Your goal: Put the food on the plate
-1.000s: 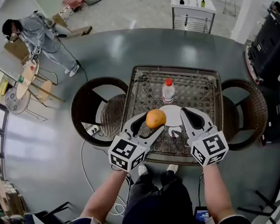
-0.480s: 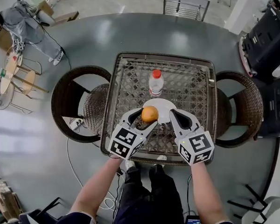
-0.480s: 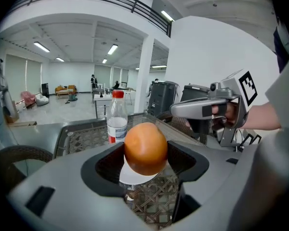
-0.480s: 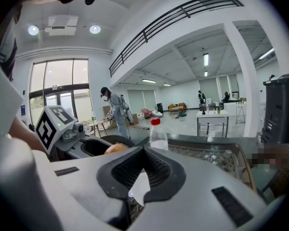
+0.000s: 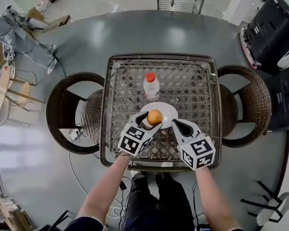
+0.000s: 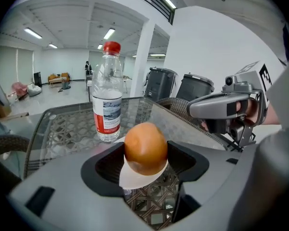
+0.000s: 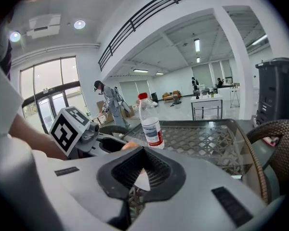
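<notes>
Orange [image 5: 155, 116] gripped between left gripper [image 5: 152, 120] jaws, over near edge of white plate [image 5: 168, 112] on table [image 5: 195, 83], near 1 bottle [image 5: 151, 85]. Right gripper [image 5: 175, 124] just beside plate, jaws together, empty.

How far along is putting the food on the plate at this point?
Done: the orange is picked up and sits over the white plate. In hand: the left gripper is clamped on the orange, and the views do not show whether it touches the plate. Left: set it down and let go. The right gripper is shut and empty, at the plate's near edge.
</notes>
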`<state>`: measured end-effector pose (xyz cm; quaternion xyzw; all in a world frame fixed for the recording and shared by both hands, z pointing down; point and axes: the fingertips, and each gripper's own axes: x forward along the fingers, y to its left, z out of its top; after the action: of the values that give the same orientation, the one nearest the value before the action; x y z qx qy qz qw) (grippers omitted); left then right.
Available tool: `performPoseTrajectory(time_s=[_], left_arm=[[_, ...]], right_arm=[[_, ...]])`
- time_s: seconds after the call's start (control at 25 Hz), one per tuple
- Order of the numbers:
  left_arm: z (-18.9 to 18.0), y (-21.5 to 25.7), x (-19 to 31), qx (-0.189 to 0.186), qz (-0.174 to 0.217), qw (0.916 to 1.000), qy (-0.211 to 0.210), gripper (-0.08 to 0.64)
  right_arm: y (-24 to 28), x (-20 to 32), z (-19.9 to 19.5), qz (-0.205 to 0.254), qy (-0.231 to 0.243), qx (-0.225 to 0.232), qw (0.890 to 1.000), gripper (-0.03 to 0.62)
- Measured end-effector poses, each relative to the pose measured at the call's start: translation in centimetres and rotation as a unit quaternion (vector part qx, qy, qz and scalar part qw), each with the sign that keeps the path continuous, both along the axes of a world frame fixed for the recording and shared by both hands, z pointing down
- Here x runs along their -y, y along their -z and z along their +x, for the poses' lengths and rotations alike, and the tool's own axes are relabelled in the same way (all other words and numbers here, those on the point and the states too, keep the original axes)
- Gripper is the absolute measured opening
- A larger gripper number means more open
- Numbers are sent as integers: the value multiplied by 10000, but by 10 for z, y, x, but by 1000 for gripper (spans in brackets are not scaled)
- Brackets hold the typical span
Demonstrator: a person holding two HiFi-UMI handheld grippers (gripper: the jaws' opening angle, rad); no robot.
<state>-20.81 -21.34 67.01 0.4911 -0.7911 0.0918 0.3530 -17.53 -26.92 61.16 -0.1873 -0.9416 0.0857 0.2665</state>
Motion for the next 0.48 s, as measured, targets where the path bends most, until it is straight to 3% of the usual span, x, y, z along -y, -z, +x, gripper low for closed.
performPoseTrajectory(time_s=[0.48], left_arm=[[-4, -20, 29, -650, 345, 9973, 60, 288]], right_arm=[[-16, 20, 4, -84, -153, -205, 9996, 3]])
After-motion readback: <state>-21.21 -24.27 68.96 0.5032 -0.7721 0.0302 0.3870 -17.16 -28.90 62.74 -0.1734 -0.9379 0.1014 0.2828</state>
